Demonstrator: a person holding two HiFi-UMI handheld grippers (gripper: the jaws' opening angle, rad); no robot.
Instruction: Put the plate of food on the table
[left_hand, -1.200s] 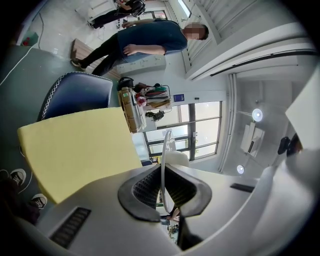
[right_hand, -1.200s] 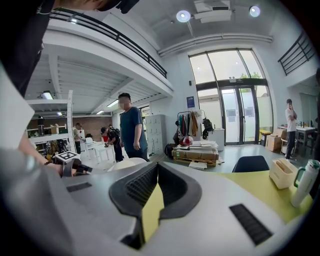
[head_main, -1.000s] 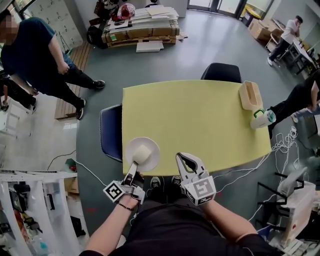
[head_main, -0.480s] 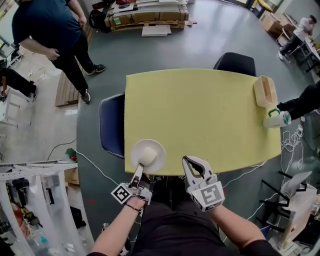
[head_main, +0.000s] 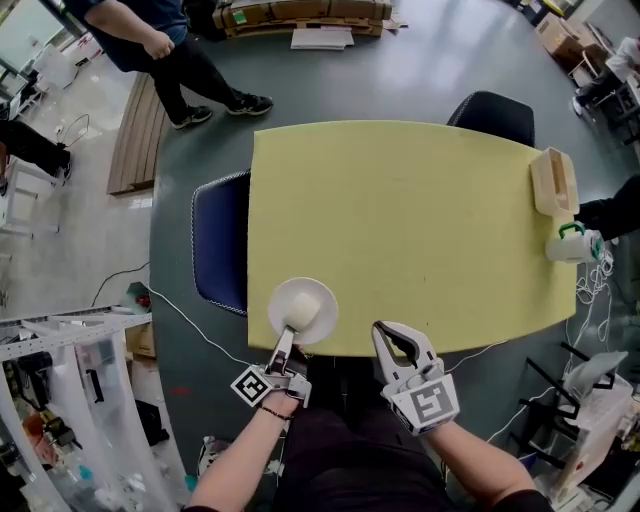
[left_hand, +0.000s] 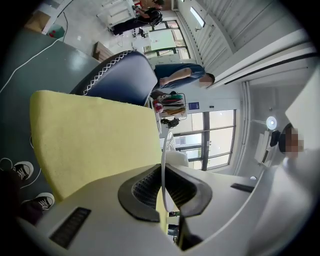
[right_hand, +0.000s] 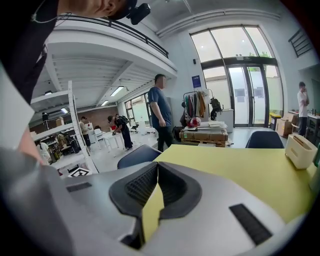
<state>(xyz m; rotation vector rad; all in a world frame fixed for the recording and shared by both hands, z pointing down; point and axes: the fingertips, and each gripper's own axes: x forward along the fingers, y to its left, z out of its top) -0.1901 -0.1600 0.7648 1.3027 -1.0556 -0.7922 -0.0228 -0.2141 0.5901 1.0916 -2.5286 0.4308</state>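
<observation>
head view: a white plate (head_main: 318, 296) carrying a pale lump of food (head_main: 299, 313) sits over the near left part of the yellow table (head_main: 400, 220), just inside its near edge; whether it rests on the top or is held just above it cannot be told. the left gripper (head_main: 284, 347) reaches in from below, and its tips meet the plate's near rim. the right gripper (head_main: 396, 336) is beside it, at the table's near edge, well apart from the plate. a navy chair (head_main: 218, 245) stands at the table's left side and a dark chair (head_main: 497, 112) at the far right corner. a wooden holder (head_main: 555, 181) and a white cup with a green handle (head_main: 573, 245) stand at the right end

left gripper view: the left gripper (left_hand: 162, 169) has its jaws clamped on the plate's thin white rim (left_hand: 162, 150), seen edge-on between the ribbed pads. the yellow table (left_hand: 90, 135) fills the left, with the navy chair (left_hand: 120, 80) beyond it

right gripper view: the right gripper (right_hand: 157, 167) has its jaws pressed together at the tips, with nothing held between them. the yellow table (right_hand: 240, 165) stretches ahead, the wooden holder (right_hand: 300, 150) at its far right, and a person in a dark shirt (right_hand: 160, 117) stands past the far end
</observation>
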